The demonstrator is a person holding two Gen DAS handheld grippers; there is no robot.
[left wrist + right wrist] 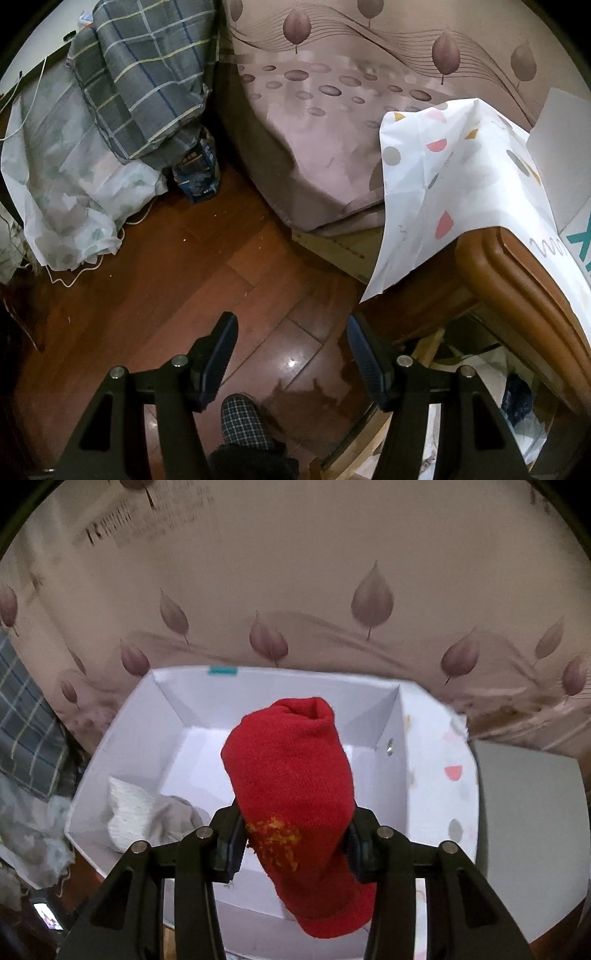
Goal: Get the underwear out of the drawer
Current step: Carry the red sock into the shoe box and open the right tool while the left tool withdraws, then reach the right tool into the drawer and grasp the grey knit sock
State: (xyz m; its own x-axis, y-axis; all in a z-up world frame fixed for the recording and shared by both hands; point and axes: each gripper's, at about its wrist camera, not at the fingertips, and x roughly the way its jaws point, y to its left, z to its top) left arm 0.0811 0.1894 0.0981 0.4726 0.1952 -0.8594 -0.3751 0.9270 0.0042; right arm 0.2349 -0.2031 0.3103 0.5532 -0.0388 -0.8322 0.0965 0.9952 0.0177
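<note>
The right gripper (295, 845) has its fingers (229, 843) clamped on a rolled red garment (291, 775), whose long axis runs straight out between them, the far end hanging over the open white box (402, 746) below. The left gripper (291, 365) stands about half open with nothing in it, over the floor (177, 280), so the right hand has the job.

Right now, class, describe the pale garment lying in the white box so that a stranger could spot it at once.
Find the open white cardboard box before the leaf-patterned bedspread. In its near-left corner lies a crumpled cream and beige garment. Unlike the red knitted roll in the right gripper, it is pale and lies loose.
</note>
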